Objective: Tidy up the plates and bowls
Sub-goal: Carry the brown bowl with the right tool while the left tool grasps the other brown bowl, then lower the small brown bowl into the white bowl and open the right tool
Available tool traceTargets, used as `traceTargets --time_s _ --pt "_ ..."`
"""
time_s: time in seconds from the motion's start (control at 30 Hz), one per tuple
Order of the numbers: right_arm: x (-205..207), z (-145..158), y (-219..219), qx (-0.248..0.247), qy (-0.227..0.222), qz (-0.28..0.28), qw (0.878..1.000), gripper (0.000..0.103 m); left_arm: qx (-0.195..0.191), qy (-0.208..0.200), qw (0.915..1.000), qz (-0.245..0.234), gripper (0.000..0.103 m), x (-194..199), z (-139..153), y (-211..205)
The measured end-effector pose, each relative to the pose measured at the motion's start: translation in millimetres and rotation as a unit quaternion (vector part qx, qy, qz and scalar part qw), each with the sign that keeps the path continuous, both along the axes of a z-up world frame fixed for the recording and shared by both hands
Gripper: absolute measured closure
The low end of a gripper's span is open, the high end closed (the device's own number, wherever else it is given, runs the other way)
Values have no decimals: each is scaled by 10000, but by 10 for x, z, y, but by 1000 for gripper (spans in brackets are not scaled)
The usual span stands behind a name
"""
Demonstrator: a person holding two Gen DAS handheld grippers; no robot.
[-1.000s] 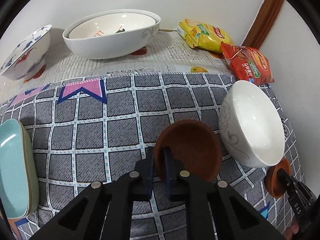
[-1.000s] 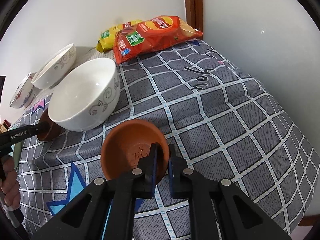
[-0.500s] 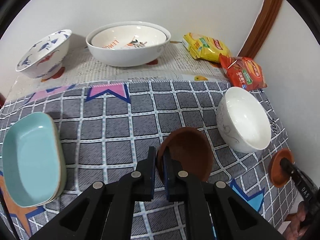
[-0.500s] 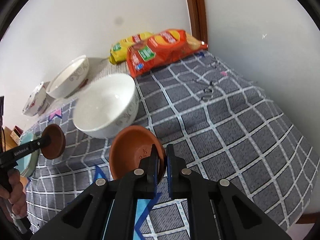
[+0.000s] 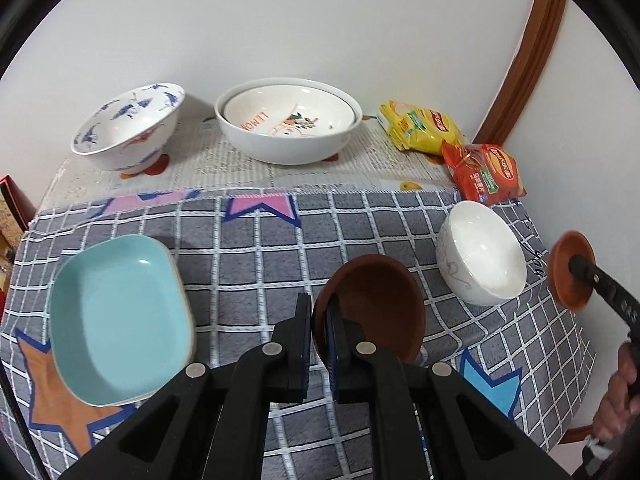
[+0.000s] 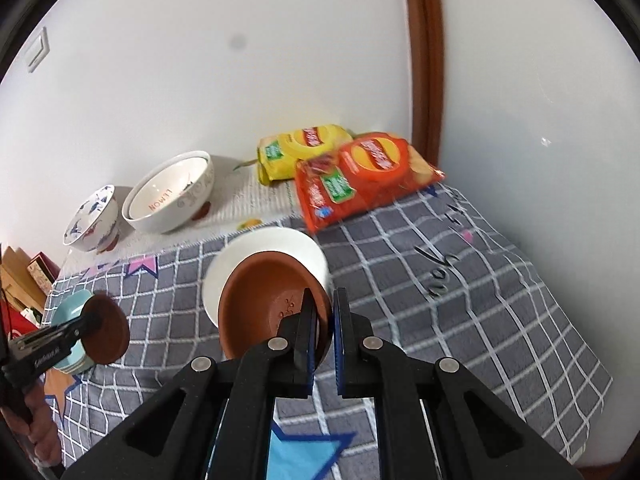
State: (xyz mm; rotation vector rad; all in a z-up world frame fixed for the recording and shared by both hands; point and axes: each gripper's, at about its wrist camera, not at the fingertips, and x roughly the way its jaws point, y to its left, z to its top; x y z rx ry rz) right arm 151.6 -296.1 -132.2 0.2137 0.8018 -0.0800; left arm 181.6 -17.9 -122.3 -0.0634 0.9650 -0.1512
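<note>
While each tool gripped a brown saucer, sorting was midway.
My left tool (image 5: 319,322) clenched one brown saucer (image 5: 376,306), my right tool (image 6: 323,324) the other saucer (image 6: 266,306); white bowl (image 5: 482,254) at two o'clock remained unstacked.

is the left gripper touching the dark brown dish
Touching. The left wrist view shows the left gripper with both fingers clamped on the rim of the dark brown dish, held above the cloth.

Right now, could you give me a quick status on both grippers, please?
Left gripper shut on dark brown dish, lifted. Right gripper shut on terracotta dish, above white bowl. Nothing in the way.
</note>
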Motion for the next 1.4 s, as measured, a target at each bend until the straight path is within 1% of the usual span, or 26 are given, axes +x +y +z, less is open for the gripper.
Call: traceTargets --time_s 0.2,0.43,0.83,0.97,1.33,1.4 --pt "276 -45 185 -35 124 143 9998 95 11 -79 9999 135 96 -28 34 198" --pt "559 -242 289 -139 389 159 9990 95 -59 -93 9997 208 96 18 17 315" --pt "869 -574 340 -348 837 163 9958 95 -147 -50 9999 35 96 124 -81 200" --pt "933 -631 350 -409 930 194 9946 95 -180 -21 9998 -28 96 146 -116 163" --pt "1033 -723 337 -379 1097 231 9930 95 -237 -7 9997 -77 96 163 -151 137" --pt "1056 -748 357 -460 1185 307 9914 96 -250 -6 9997 -72 96 159 -152 144"
